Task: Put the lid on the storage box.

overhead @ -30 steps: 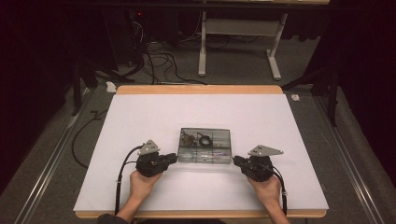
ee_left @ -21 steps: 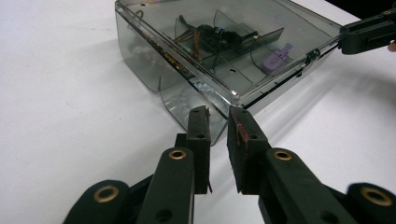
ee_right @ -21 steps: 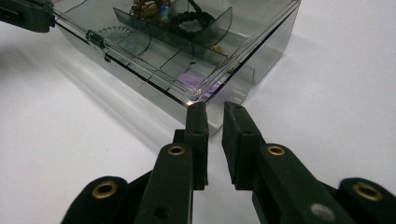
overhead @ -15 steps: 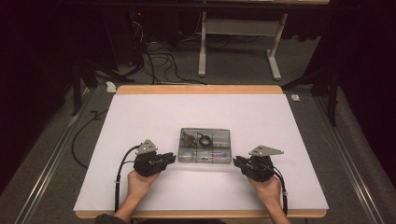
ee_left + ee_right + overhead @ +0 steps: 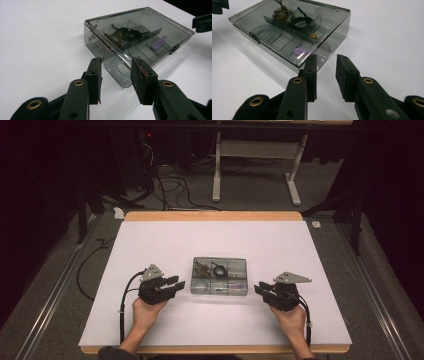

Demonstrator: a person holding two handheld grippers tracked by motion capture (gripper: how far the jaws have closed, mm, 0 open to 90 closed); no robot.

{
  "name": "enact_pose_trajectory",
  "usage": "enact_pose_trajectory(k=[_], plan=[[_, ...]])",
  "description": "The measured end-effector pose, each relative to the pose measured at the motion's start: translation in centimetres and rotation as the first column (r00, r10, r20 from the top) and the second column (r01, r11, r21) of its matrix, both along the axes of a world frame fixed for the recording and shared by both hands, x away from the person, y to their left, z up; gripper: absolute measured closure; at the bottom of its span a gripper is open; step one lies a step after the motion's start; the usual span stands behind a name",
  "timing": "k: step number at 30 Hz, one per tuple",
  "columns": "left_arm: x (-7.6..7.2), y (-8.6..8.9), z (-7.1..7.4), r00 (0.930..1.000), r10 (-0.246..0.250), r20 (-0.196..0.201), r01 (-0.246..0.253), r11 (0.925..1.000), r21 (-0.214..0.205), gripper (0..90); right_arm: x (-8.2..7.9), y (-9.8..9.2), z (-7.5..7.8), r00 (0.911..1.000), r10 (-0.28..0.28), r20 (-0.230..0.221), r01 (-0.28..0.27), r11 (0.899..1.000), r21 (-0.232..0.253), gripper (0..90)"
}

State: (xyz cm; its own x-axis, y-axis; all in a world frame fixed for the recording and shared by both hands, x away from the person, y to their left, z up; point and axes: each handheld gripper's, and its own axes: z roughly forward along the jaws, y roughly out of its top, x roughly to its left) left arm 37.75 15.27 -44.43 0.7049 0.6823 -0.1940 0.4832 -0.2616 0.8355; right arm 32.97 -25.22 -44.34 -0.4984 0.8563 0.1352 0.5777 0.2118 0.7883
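Compartment box (image 5: 219, 276) sits closed mid-table between 2 part-open, empty grippers.
High view: the smoky clear box lies on the white table (image 5: 150, 245), with the left gripper (image 5: 176, 285) just beside its left end and the right gripper (image 5: 260, 288) near its right end; both have just been opening their jaws, nothing between them. Left gripper view: jaws stand apart short of a box corner (image 5: 125, 82); dark cords (image 5: 125, 31) and a purple piece (image 5: 158, 42) lie in separate compartments. A one-sided nudge could slide the light box or shake its contents. Right gripper view: the gripper (image 5: 325, 65) gapes empty by the near corner; a black ring (image 5: 302, 20), brown beads (image 5: 279, 13) and a lilac disc (image 5: 300, 51) sit inside. A grip on the slick lid edge could slip.
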Motion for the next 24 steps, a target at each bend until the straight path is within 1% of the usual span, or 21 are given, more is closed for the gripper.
enact_pose_trajectory(k=[1, 5, 6, 10, 16, 17, 24], plan=[[0.1, 0.2, 0.1, 1.0, 0.008, 0.002, -0.008, 1.0, 0.002, 61.1, 0.1, -0.2, 0.0, 1.0, -0.01, -0.001, 0.01, 1.0, 0.003, 70.1], [0.3, 0.5, 0.2, 0.9998, 0.02, 0.003, -0.02, 0.9998, 0.007, 60.6, 0.1, -0.6, 0.1, 0.9998, -0.021, 0.007, 0.021, 1.0, 0.004, 69.1], [0.5, 0.7, 0.2, 0.9996, 0.029, 0.002, -0.029, 0.9995, 0.011, 60.3, 0.2, -0.7, 0.2, 0.9994, -0.032, 0.008, 0.032, 0.999, 0.009, 68.7], [0.7, 0.9, 0.1, 0.9991, 0.041, 0.0, -0.041, 0.999, 0.017, 59.5, 0.3, -1.0, 0.3, 0.9991, -0.042, 0.013, 0.041, 0.999, 0.012, 68.0], [1.1, 1.2, -0.2, 0.9982, 0.06, -0.005, -0.06, 0.9979, 0.024, 58.1, 0.6, -1.4, 0.3, 0.9986, -0.052, 0.01, 0.052, 0.999, 0.012, 67.1], [1.2, 1.3, -0.2, 0.9978, 0.066, -0.006, -0.066, 0.9975, 0.026, 57.6, 0.7, -1.6, 0.3, 0.9981, -0.059, 0.016, 0.058, 0.998, 0.016, 67.2], [1.5, 1.8, -0.5, 0.9958, 0.091, -0.011, -0.091, 0.9955, 0.026, 56.8, 0.8, -1.9, 0.3, 0.9975, -0.068, 0.02, 0.068, 0.998, 0.002, 67.1]])
